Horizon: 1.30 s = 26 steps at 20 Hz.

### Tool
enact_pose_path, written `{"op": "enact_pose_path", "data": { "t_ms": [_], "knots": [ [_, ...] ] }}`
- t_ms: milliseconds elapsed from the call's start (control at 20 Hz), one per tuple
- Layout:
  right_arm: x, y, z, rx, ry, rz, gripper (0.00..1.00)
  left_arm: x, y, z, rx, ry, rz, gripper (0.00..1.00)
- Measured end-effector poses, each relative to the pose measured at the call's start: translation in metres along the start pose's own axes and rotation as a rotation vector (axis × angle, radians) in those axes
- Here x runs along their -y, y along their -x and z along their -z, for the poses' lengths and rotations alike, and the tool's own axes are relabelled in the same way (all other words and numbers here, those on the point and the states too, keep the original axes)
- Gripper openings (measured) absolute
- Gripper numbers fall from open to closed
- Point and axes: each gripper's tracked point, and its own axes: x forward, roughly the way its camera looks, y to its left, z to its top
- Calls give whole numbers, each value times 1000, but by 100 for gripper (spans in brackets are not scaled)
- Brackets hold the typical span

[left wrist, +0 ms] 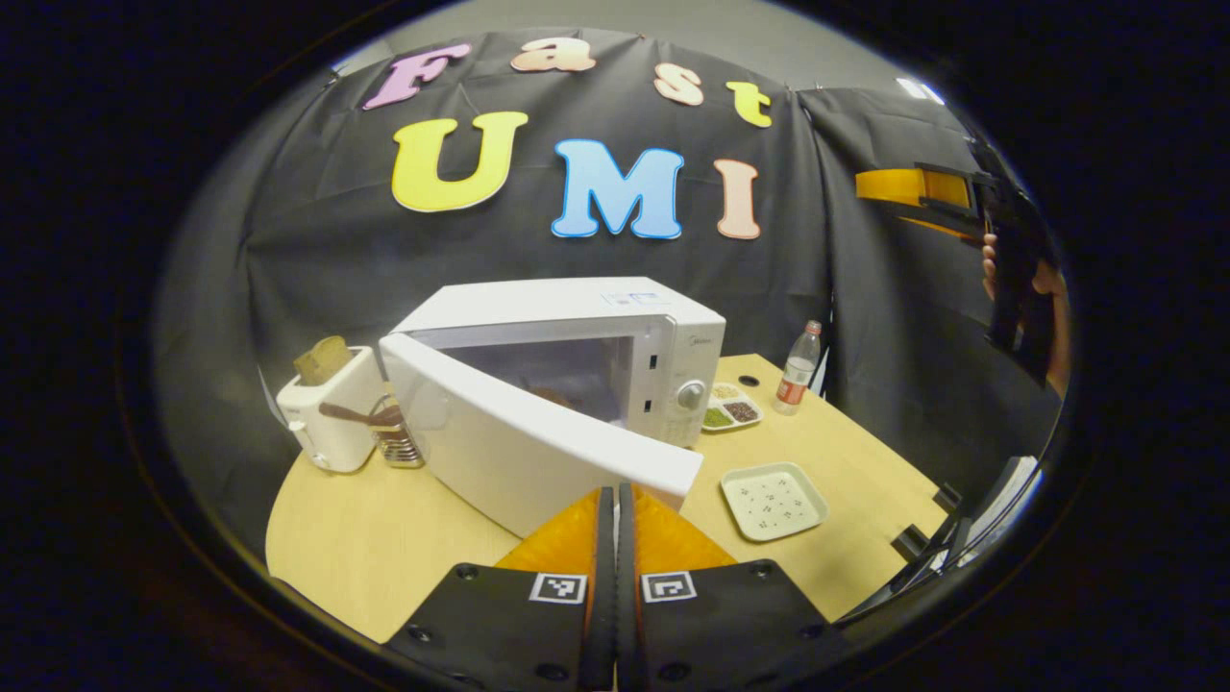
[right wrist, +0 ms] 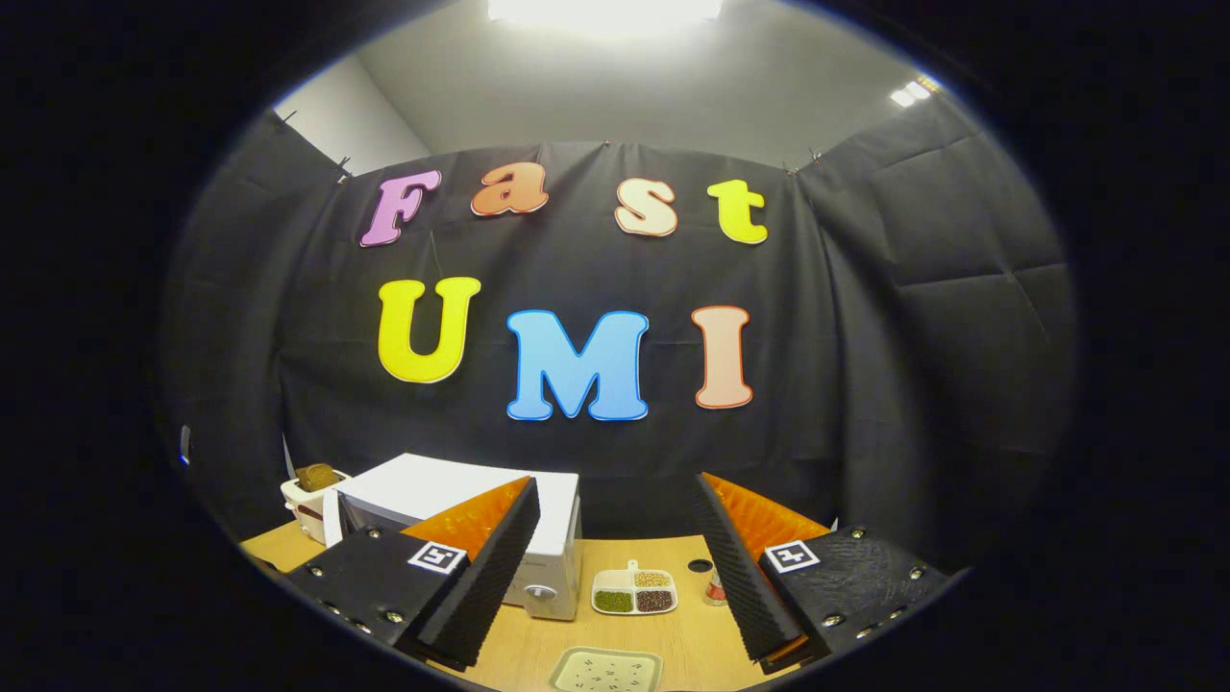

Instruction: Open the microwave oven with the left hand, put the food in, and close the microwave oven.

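The white microwave [left wrist: 615, 317] stands at the middle of the wooden table [left wrist: 384, 548], its door [left wrist: 519, 452] swung partly open toward me. A brown piece of food [left wrist: 553, 394] lies inside the cavity. My left gripper [left wrist: 616, 492] is shut with nothing between its fingers, and its tips are at the door's outer face near the free edge; whether they touch it I cannot tell. The right gripper [left wrist: 879, 202] hangs high at the right in a hand. In the right gripper view, the right gripper [right wrist: 615, 481] stands wide open and empty above the microwave [right wrist: 452, 500].
A white toaster [left wrist: 327, 404] with bread and a wire utensil holder [left wrist: 396, 437] stand left of the microwave. To its right are a divided dish of beans [left wrist: 732, 408], a bottle [left wrist: 799, 370] and a speckled white plate [left wrist: 774, 500] near the table's front edge.
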Motion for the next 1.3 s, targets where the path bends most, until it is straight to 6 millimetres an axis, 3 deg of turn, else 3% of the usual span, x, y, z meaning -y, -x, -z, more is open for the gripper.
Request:
{"op": "enact_pose_path", "data": {
  "t_ms": [400, 700, 1100, 1300],
  "knots": [
    [36, 1, 20, -59, -2, 65, 97, 16, -53, -30, 26, -40, 73, 7],
    [63, 0, 25, -76, -3, 110, 97, 24, -88, -37, 14, -78, 101, 7],
    [87, -12, 33, -97, -7, 129, 97, 17, -137, -49, 1, 34, 75, 7],
    [92, -28, 33, -105, 1, 122, 97, 11, -159, -58, -1, 60, 55, 7]
  ]
}}
